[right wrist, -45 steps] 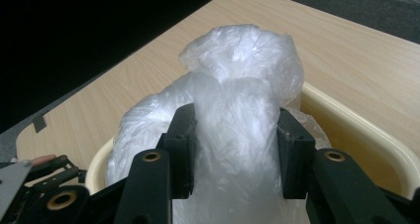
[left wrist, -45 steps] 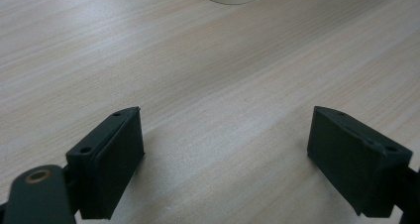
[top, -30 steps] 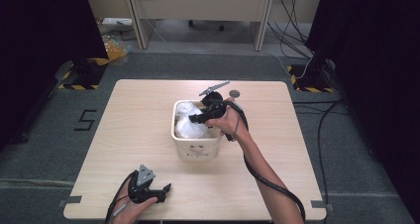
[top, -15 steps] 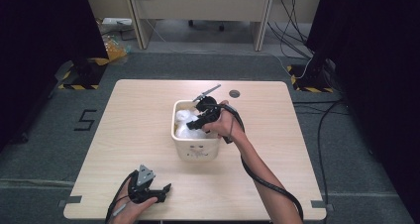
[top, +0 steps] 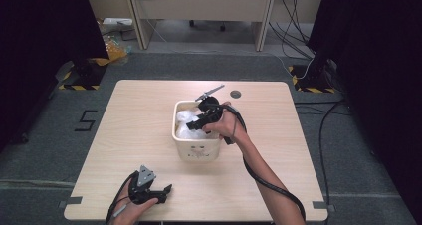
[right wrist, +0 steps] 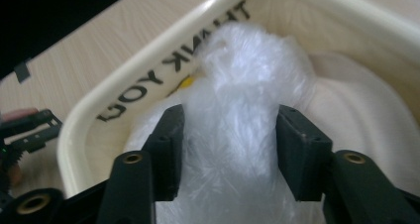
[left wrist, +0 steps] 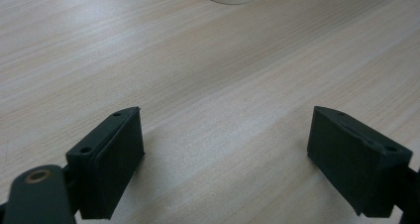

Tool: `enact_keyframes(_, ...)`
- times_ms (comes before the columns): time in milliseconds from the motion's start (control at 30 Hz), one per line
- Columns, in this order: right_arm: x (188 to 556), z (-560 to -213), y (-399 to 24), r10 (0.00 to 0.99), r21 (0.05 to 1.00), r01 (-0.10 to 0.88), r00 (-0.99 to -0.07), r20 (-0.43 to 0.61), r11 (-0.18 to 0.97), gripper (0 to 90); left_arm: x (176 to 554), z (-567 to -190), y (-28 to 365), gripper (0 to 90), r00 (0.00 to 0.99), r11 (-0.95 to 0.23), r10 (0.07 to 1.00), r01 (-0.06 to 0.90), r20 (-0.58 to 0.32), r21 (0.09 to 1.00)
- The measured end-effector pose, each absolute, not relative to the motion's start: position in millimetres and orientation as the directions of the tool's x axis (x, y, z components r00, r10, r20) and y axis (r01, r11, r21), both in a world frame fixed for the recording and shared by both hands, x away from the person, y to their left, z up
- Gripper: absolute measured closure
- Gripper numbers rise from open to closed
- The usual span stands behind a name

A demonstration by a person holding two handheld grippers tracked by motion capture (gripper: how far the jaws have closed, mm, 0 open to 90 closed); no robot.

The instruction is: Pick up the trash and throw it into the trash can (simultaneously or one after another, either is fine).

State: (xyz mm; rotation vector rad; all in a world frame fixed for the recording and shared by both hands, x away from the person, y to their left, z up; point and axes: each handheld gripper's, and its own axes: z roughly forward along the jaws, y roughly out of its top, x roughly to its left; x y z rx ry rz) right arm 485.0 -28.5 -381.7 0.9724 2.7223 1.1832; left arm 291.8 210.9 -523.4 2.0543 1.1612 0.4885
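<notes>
Over the cream bin (top: pixel 197 144) at the table's middle, the high view shows the right gripper (top: pixel 200 120) lowered into it since a second ago; the left gripper (top: pixel 161 191) rests well short of the bin. In the right gripper view, the jaws have just been opening, so the plastic bag (right wrist: pixel 233 115) between them seems let go inside the bin. The left gripper view shows spread, empty jaws.

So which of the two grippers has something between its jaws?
The right gripper, over the cream bin, with white plastic between its just-opening jaws. The left gripper has bare table between its jaws.
</notes>
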Motion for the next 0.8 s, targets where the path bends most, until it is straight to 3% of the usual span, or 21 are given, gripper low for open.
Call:
enact_keyframes(267,473.9,-355.3,-52.7,0.558,0.734,0.509,-0.802,0.214,0.450,42.3,291.8,-523.4,210.8,13.3,0.523,-0.338,0.852,0.581,-0.021,0.740)
enact_keyframes(800,458.3,-349.9,-94.7,0.576,0.787,0.491,-0.788,0.218,0.374,40.7,291.8,-523.2,211.0,13.3,0.524,-0.339,0.851,0.582,-0.022,0.739)
